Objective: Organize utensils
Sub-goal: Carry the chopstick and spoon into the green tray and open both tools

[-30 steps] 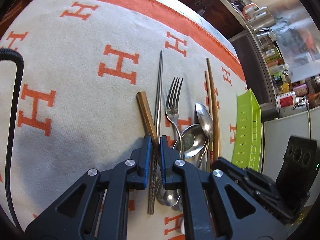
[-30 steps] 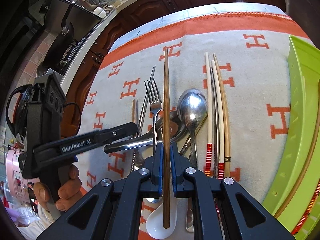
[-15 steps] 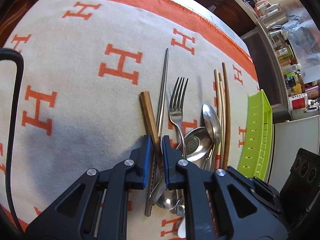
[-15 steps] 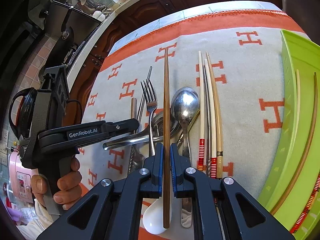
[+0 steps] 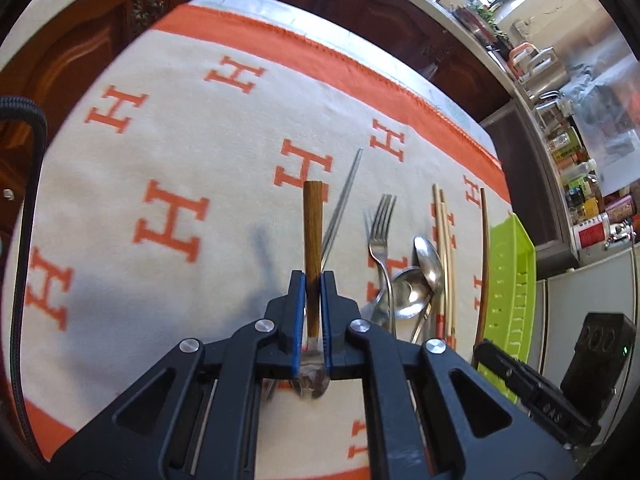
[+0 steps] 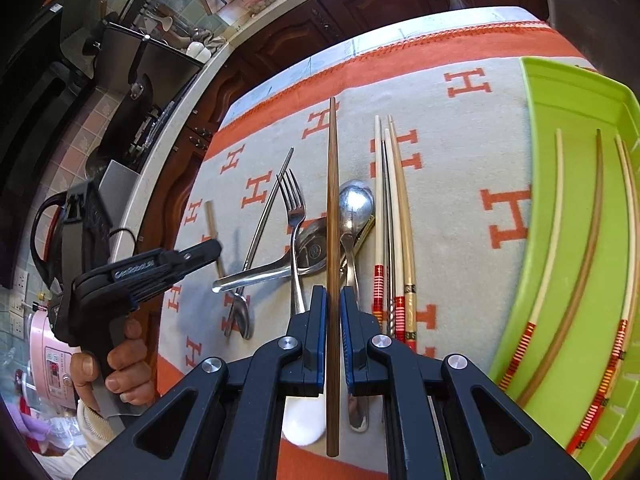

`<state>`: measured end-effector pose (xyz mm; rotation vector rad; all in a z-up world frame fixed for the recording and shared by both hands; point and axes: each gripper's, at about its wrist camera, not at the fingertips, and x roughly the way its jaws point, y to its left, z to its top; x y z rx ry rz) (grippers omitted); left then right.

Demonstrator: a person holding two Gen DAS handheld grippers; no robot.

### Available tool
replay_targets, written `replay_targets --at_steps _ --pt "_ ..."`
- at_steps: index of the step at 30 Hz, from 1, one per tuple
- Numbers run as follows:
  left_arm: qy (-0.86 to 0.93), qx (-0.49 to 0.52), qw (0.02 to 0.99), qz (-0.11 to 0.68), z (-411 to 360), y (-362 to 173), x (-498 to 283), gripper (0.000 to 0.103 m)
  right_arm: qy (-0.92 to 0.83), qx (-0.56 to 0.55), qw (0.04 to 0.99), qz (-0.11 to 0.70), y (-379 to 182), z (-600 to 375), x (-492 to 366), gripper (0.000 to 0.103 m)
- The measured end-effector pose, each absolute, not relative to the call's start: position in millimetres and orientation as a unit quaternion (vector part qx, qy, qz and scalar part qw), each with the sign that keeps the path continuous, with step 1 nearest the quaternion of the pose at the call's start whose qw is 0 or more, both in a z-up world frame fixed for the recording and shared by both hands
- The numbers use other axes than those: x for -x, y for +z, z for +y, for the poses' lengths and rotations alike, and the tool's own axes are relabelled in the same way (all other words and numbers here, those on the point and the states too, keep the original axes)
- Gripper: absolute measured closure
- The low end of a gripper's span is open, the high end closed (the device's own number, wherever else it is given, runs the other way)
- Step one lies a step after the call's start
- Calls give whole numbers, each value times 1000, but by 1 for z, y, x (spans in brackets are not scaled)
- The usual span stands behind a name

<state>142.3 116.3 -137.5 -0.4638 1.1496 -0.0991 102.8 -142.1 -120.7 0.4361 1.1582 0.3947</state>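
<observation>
Blanketed table point(image 6: 460, 152), chopstick point(image 6: 332, 208) probably clamped in right gripper point(image 6: 331, 300)

Orange-lettered cloth point(image 5: 192, 152), pink cooker point(image 6: 52, 364), wooden cabinets point(image 6: 372, 12)

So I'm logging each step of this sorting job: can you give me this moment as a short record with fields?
left tongs: shut on wooden-handled spoon, lifted off the cloth
right tongs: shut on brown chopstick
green tray: holds several chopsticks, at the right
cloth: fork, metal spoons, chopsticks in a loose pile
unsorted: most of the pile
</observation>
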Motion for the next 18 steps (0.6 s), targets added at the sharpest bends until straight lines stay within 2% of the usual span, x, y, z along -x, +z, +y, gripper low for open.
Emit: replay_targets --at_steps 11,18 --pt "-110 168 845 496 96 -76 -86 98 185 -220 813 506 -92 -171 -66 96" --pt "-180 128 846 486 44 -44 -59 98 170 -234 831 476 -69 -208 -35 96"
